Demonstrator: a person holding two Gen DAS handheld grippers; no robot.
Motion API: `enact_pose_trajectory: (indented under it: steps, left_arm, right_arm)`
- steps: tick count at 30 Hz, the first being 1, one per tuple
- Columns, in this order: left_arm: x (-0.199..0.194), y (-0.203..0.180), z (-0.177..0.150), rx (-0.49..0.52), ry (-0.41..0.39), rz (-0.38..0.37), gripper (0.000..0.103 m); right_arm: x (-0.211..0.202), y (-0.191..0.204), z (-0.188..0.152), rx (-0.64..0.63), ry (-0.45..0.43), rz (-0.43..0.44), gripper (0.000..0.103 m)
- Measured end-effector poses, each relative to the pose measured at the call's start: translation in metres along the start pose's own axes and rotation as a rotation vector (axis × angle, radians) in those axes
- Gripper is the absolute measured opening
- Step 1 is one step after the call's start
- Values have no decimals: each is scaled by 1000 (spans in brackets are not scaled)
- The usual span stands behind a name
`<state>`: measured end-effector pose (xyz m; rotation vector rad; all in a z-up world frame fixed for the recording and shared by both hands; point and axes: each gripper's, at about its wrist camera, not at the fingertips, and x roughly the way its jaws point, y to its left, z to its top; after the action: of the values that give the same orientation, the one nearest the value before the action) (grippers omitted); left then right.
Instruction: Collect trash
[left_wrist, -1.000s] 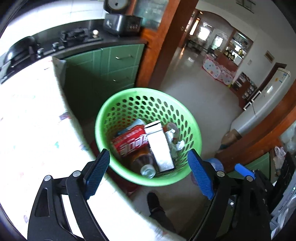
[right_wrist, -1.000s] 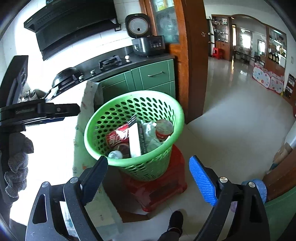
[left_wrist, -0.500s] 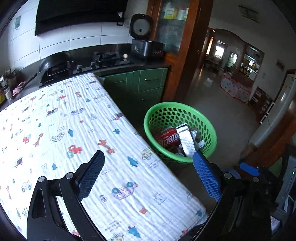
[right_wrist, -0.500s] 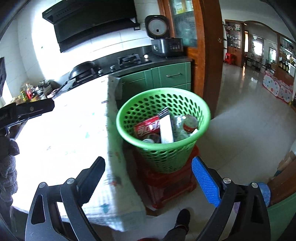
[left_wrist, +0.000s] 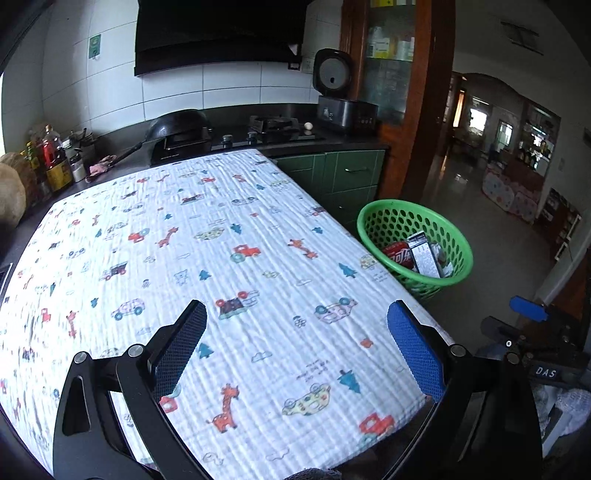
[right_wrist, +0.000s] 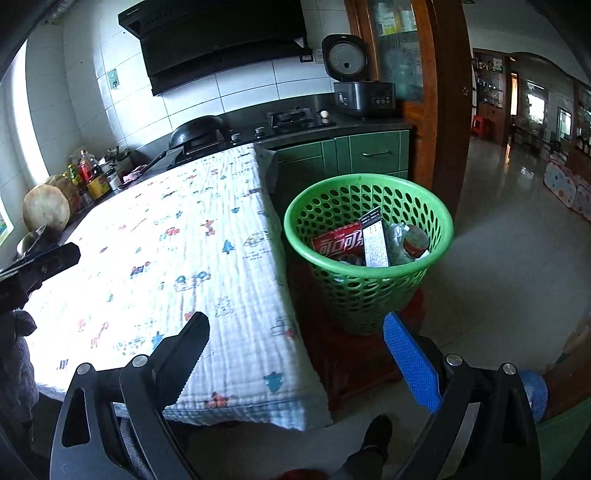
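A green perforated basket (right_wrist: 369, 291) stands on a red stool (right_wrist: 354, 354) right of the table; it also shows in the left wrist view (left_wrist: 380, 218). It holds a red cola wrapper (right_wrist: 338, 243), a white carton (right_wrist: 375, 240), a bottle and crumpled paper. My left gripper (left_wrist: 295, 347) is open and empty over the cartoon-print tablecloth (left_wrist: 221, 258). My right gripper (right_wrist: 295, 358) is open and empty, above the table's right edge, short of the basket. No loose trash shows on the cloth.
A black counter with a wok (left_wrist: 177, 125), gas hob and rice cooker (left_wrist: 341, 96) runs behind the table. Green cabinets (right_wrist: 369, 155) and a wooden door frame (right_wrist: 443, 110) stand behind the basket. Bottles (left_wrist: 51, 158) sit far left. Tiled floor stretches right.
Both grippers have pulled back and up from above the basket. The left now looks over the tablecloth; the right sees the table edge and the basket from farther away. Both stayed open.
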<state>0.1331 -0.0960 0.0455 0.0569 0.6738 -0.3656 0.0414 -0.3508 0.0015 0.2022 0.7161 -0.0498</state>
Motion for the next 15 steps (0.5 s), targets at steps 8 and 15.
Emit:
enact_pose_trajectory:
  steps: [8, 15]
  left_arm:
    - [-28, 22, -30, -41, -36, 91, 98]
    - [-43, 24, -53, -42, -54, 154, 98]
  right_arm:
    - [-10, 21, -8, -35, -27, 4, 92]
    - [-15, 33, -18, -67, -35, 6, 93]
